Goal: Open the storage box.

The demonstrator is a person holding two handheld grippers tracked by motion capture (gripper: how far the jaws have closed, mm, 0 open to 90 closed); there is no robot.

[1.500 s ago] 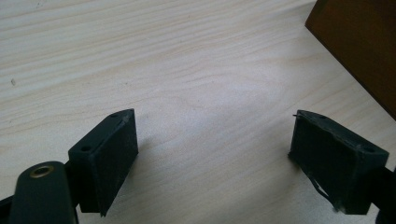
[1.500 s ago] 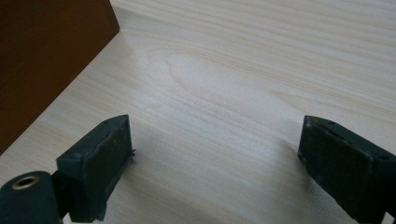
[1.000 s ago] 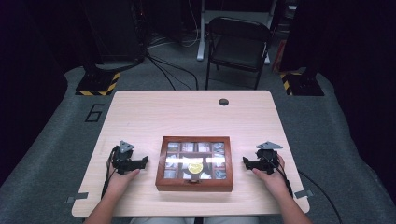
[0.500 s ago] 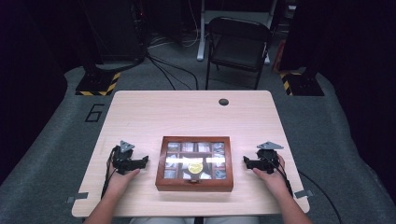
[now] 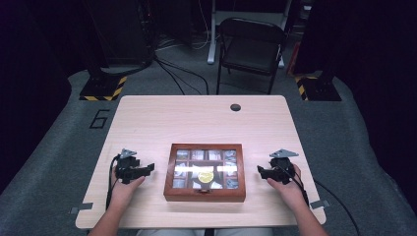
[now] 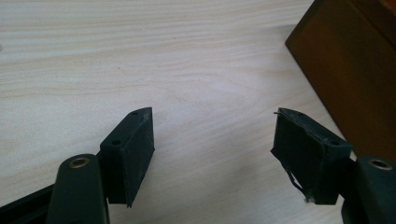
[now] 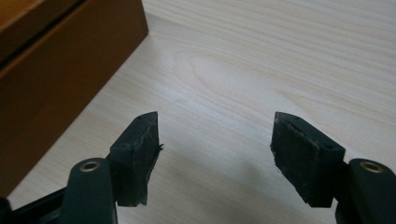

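Wooden box [image 5: 204, 172] between left tool [image 5: 148, 168] and right tool [image 5: 261, 171]; both tools just narrowing, gaps empty.

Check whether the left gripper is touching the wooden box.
Apart. In the high view, bare tabletop separates the left gripper from the wooden box. The left gripper view shows its jaws, which have just been closing, holding nothing, the box off to one side.

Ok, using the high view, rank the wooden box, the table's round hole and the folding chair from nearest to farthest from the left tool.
1. Wooden box, just beside the left tool.
2. Round hole, near the table's far edge.
3. Folding chair, on the floor beyond the table.
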